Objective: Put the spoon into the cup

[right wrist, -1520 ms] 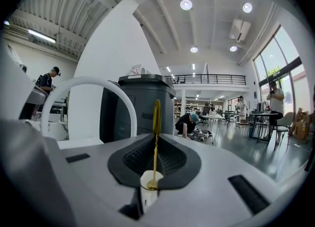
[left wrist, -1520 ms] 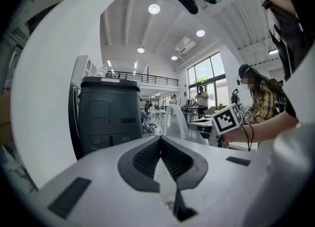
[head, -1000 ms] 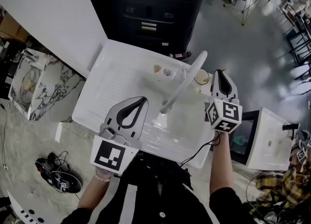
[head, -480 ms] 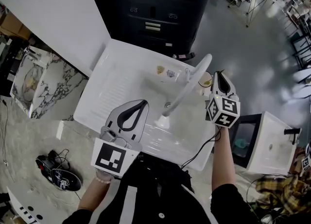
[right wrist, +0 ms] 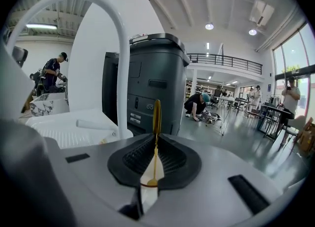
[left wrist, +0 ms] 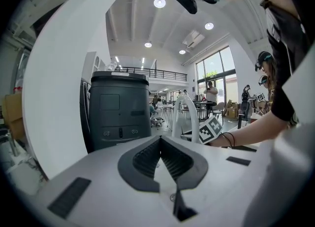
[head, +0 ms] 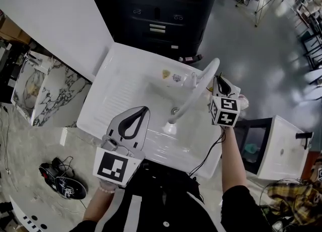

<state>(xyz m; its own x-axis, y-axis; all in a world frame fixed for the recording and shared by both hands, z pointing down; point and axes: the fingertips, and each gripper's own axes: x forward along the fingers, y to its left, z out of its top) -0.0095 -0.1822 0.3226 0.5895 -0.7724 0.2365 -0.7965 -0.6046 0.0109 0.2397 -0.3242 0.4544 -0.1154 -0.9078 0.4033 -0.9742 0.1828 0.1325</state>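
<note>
The right gripper [head: 220, 81] pinches the thin gold metal spoon [right wrist: 156, 120] between its 2 jaws, blade-on to the camera. It hangs over the far right corner of the white plastic sink unit [head: 118, 92], just beside the curved white faucet [head: 201, 82]. No view shows the cup clearly; it probably sits under that gripper. The step likely calls for centring the spoon over the cup's mouth, lowering it clear of the faucet, then releasing low. The left gripper [head: 145, 110], its jaws pressed together on nothing, waits at the near rim.

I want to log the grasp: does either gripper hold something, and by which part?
The right gripper is shut on the gold spoon, gripping its thin stem. The left gripper, shut, holds nothing.
</note>
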